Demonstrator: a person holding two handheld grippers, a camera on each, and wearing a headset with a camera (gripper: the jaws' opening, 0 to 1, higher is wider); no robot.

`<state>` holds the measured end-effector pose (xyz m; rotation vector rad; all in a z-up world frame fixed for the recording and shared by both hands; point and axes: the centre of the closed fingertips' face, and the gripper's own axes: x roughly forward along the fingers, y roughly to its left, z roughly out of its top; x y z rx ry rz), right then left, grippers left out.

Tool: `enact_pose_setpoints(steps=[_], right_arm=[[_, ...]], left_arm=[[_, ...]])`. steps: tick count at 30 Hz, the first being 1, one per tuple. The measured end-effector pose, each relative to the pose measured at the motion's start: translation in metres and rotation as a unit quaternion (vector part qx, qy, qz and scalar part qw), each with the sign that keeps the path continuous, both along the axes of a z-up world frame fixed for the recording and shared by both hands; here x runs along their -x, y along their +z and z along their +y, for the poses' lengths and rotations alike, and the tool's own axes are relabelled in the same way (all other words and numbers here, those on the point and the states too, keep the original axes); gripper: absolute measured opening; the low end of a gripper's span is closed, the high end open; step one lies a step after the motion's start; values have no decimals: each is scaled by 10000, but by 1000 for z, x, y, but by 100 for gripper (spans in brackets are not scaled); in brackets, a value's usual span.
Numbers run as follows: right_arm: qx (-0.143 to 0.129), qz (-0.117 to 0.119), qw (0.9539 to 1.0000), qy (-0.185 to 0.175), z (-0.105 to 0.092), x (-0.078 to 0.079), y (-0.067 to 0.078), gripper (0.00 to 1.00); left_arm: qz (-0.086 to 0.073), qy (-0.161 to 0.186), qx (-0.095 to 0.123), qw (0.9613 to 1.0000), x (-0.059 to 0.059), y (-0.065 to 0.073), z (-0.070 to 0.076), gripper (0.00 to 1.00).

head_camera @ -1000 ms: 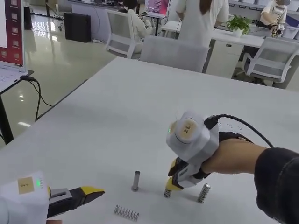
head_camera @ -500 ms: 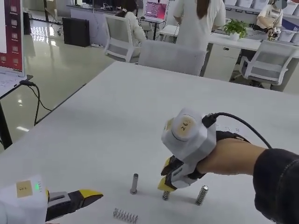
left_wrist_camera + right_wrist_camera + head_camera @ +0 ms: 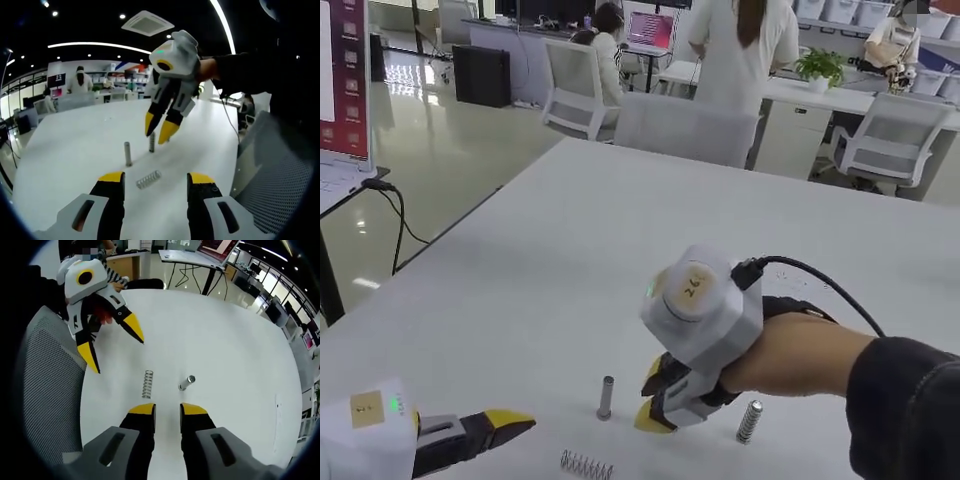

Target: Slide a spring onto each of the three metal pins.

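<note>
The white right gripper with black jaws and yellow tips [image 3: 655, 412] is low over the big white table [image 3: 620, 230]. A hand [image 3: 790, 350] in a dark sleeve holds it. Its jaws are a little way apart, and there is nothing between them.

In the left gripper view, a short grey metal pin with a spring around it [image 3: 152, 142] stands on the table just under those yellow tips. In the head view, another grey metal pin with a spring on it [image 3: 750, 421] stands just to the right of the right gripper.

The bare grey metal pin [image 3: 606, 397] stands up straight, just to the left of the right gripper. The small loose silver spring [image 3: 586, 465] lies flat on the table near the bare pin, on the side closer to the person.

The left gripper [image 3: 505, 425] is at the bottom left of the head view, low over the table, and it points toward the loose spring. Its jaws are spread wide and hold nothing. In the left gripper view, the loose spring lies just ahead of the gap between them.
</note>
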<state>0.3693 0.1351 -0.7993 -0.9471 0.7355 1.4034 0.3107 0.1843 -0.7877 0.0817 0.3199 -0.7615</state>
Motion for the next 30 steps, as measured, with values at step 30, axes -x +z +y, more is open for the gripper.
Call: enact_pose_setpoints(steps=[30], right_arm=[[142,499,9986,-30,16,30,-52,14]], left_arm=[[114,-20,-7,9999,1,-9,-2,43]])
